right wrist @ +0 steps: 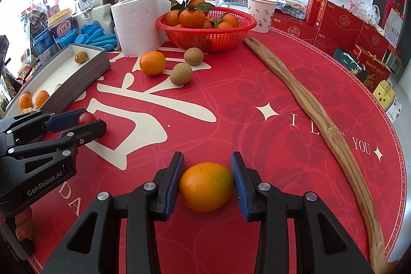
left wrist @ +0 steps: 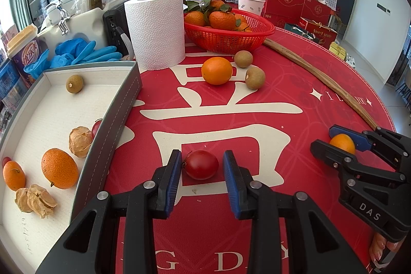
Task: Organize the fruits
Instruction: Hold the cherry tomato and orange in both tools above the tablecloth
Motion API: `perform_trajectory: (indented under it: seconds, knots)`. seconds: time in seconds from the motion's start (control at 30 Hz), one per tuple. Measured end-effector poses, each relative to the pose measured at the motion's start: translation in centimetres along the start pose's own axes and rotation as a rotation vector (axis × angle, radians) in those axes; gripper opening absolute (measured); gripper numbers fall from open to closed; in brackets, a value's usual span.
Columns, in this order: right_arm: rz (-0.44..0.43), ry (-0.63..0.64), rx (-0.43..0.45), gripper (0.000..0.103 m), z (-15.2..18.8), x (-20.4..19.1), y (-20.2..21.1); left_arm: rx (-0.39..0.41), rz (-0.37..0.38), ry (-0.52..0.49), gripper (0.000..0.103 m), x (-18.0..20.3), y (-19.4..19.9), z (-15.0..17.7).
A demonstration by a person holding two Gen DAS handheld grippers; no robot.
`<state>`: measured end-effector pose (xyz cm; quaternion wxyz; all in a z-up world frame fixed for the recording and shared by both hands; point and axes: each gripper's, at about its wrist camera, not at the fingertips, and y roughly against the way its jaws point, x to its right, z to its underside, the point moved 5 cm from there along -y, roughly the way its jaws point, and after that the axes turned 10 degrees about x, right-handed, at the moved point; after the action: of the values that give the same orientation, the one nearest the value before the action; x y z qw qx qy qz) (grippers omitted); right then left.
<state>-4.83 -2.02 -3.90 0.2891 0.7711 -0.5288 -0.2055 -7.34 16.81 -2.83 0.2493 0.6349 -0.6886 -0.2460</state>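
Left gripper [left wrist: 201, 166] spread open around cherry tomato [left wrist: 201, 164] on red mat [left wrist: 282, 99], just right of grey tray [left wrist: 110, 120]. Right gripper [right wrist: 206, 185] pads touching kumquat [right wrist: 206, 186], farther right of tray; firm grasp can't tell.

Two low, close wrist fisheyes facing forward over the red mat [left wrist: 295, 99], sharing the basket [left wrist: 226, 40].

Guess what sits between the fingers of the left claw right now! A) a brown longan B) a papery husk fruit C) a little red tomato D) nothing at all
C: the left claw has a small red tomato on the red tablecloth between its blue pads, which stand on either side of it with small gaps.
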Motion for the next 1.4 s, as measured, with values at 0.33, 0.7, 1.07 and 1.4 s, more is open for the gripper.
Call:
perform_trajectory:
  seconds: [0.33,0.7,1.07,1.4]
  knots:
    - [-0.049,-0.068,0.054,0.038,-0.9,0.6,0.9,0.034,0.007,0.073,0.03,-1.3,0.7,-0.2]
    - [-0.061,-0.076,0.049,0.038,-1.0,0.3,0.7,0.065,-0.004,0.057,0.03,-1.2,1.2,-0.7]
    - [-0.064,-0.079,0.048,0.038,-1.0,0.2,0.6,0.065,-0.004,0.062,0.03,-1.4,1.2,-0.6]
    - [-0.073,-0.061,0.013,0.038,-0.6,-0.4,-0.1,0.065,-0.007,0.062,0.03,-1.5,1.1,-0.5]
